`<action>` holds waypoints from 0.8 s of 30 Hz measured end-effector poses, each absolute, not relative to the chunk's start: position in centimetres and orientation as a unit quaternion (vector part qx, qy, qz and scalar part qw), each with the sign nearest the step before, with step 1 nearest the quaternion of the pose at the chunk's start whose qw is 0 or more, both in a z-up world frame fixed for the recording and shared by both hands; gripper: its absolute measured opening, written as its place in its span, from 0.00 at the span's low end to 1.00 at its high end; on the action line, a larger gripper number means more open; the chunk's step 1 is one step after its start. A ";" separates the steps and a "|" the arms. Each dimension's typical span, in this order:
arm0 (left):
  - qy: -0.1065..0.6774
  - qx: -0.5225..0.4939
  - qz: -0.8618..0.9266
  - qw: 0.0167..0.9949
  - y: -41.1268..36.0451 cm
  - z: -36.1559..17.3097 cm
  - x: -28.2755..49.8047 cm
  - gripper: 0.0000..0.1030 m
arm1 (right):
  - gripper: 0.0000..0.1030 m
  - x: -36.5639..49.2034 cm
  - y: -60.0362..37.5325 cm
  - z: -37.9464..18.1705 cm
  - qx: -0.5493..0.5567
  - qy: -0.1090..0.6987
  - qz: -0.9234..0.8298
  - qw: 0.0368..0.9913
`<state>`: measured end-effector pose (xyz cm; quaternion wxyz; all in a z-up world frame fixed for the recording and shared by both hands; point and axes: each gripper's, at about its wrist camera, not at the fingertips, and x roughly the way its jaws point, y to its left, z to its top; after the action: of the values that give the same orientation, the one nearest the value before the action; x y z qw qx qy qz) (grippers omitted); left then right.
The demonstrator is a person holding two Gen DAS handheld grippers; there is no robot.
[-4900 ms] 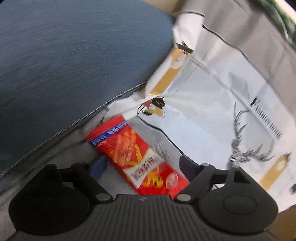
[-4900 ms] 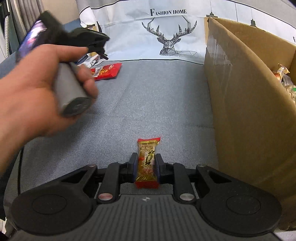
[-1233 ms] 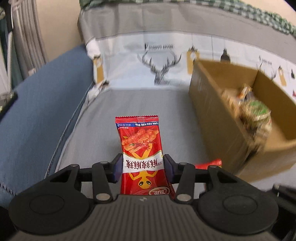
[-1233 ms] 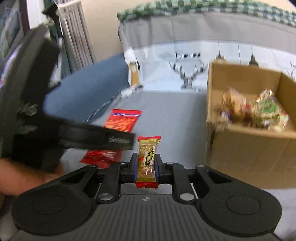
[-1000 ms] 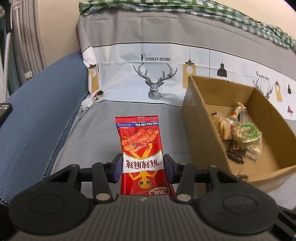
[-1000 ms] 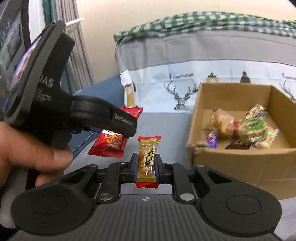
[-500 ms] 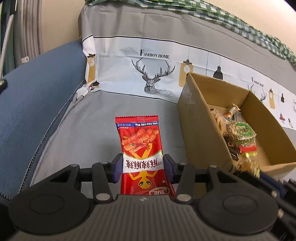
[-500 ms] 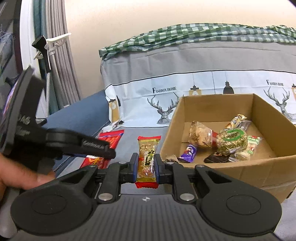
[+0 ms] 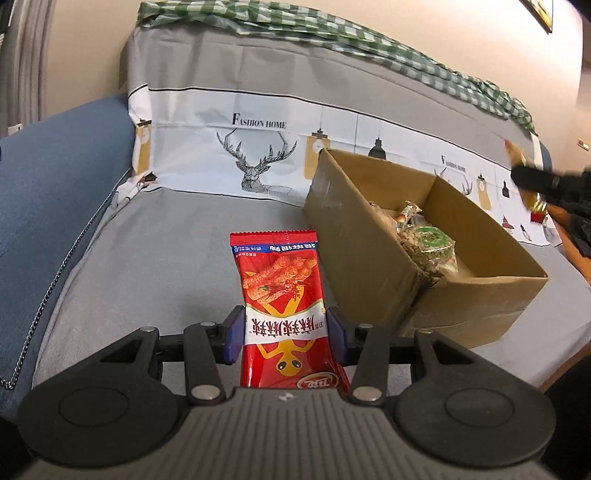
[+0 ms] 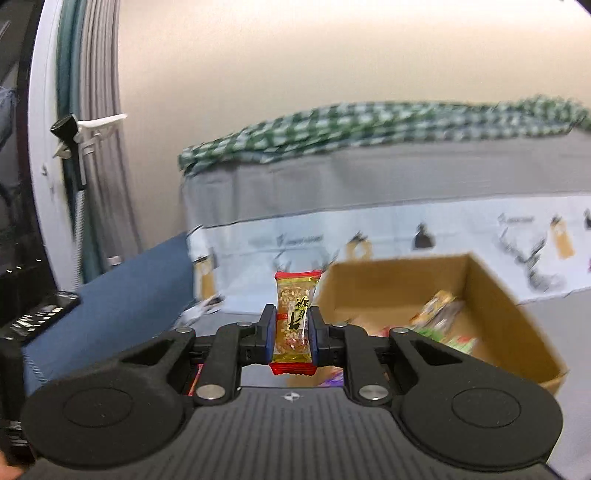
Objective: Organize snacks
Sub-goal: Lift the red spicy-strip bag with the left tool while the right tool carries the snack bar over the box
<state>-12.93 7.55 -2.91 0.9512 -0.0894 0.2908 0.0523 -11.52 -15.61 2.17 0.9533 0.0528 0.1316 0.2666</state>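
- Low in the middle of the left wrist view, the left hand-held gripper is closed part-way on a red spicy-snack packet, its blue pads pressing the packet's two long edges.
- That packet stands upright between the pads, its sealed top edge reaching up to mid-frame, over the grey sofa seat.
- Right of the packet, an open cardboard box sits on the seat; its near left wall is just beside the packet's upper right corner in the frame.
- Inside the box lie several wrapped snacks, among them a round green-labelled pack.
- At the far right edge of the left wrist view, a dark blurred shape is the right hand-held gripper, above the box's far corner.
- Centre of the right wrist view, the right hand-held gripper is squeezed nearly fully closed on a narrow peanut-candy bar in a clear wrapper with red ends.
- The bar stands upright, its top rising above the pads and its bottom end poking out beneath.
- Lower right of that frame, the cardboard box lies beyond the bar, blurred.
- Behind everything, a deer-print cover drapes the sofa back, with a green checked cloth on top.
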 end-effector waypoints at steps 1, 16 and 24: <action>0.288 -0.092 0.051 0.952 7.6 -2.8 -12.9 0.50 | 0.18 -11.2 -16.1 1.9 0.045 0.131 0.258 0.956; 0.278 -0.087 0.043 0.956 5.9 1.1 -10.1 0.50 | 0.18 -5.0 -22.7 0.2 0.090 0.130 0.192 0.968; 0.241 -0.064 -0.001 0.968 0.8 5.6 -6.0 0.50 | 0.18 -1.9 -25.7 -2.2 0.124 0.133 0.143 0.973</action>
<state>-5.99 0.78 5.55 0.9684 -0.0642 0.2408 -0.0007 -1.91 -25.72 -2.24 0.9729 0.1244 0.1327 0.1426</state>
